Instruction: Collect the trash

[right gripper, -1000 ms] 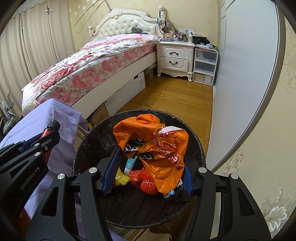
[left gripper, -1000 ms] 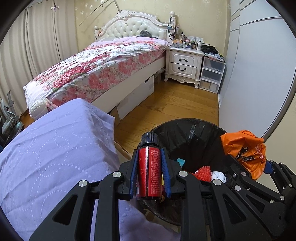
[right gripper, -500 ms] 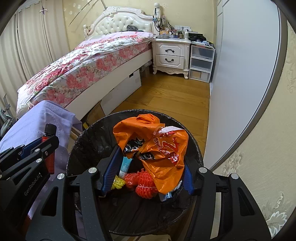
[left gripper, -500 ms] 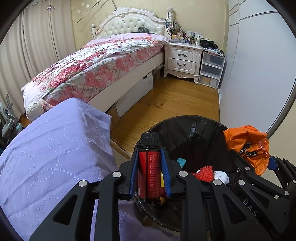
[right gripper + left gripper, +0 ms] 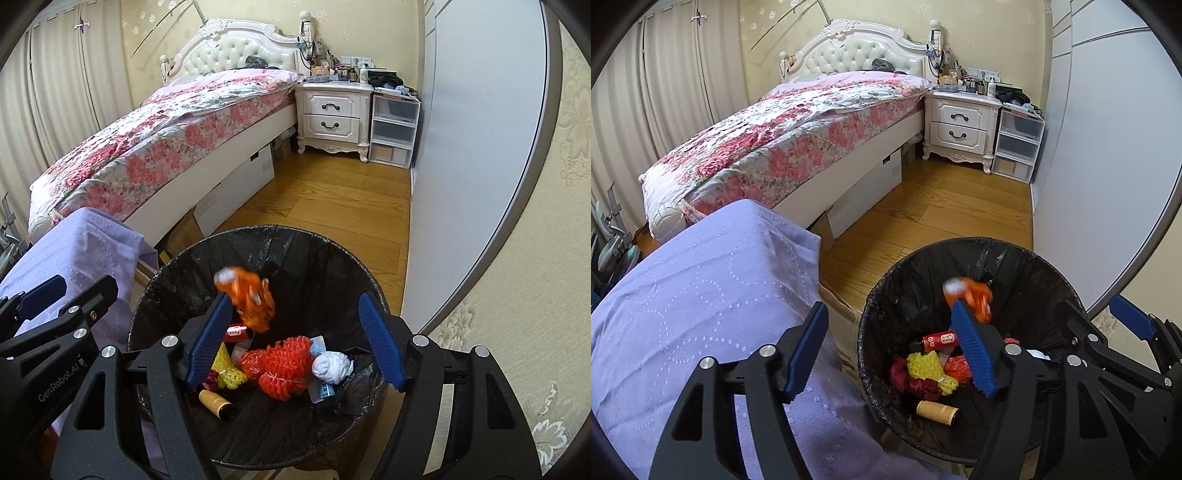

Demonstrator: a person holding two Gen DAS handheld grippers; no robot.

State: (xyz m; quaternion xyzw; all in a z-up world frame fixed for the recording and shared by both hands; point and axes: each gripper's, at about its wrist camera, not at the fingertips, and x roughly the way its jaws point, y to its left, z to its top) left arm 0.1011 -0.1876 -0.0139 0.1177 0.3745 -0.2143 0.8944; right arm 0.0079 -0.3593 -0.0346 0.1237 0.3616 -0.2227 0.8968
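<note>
The black-lined trash bin (image 5: 879, 314) (image 5: 332, 258) stands on the wooden floor. My left gripper (image 5: 892, 349) is open and empty over its left rim. My right gripper (image 5: 293, 341) is open and empty above the bin; it also shows in the left wrist view (image 5: 1108, 328). An orange plastic bag (image 5: 249, 295) (image 5: 973, 295) is blurred in mid-air inside the bin. The red bottle (image 5: 938, 340) (image 5: 236, 330) lies in the bin among red netting (image 5: 284, 365), yellow netting (image 5: 929, 369), a white wad (image 5: 330, 365) and a cork-coloured tube (image 5: 936, 410).
A table with a lilac cloth (image 5: 683, 295) is left of the bin. A bed with a floral cover (image 5: 783, 136), a white nightstand (image 5: 960, 125) and plastic drawers (image 5: 1017, 144) stand beyond. A white wardrobe door (image 5: 1108, 147) is on the right.
My left gripper opened and the red bottle dropped into the bin. My right gripper opened and let go of the orange bag, which is falling into the bin.
</note>
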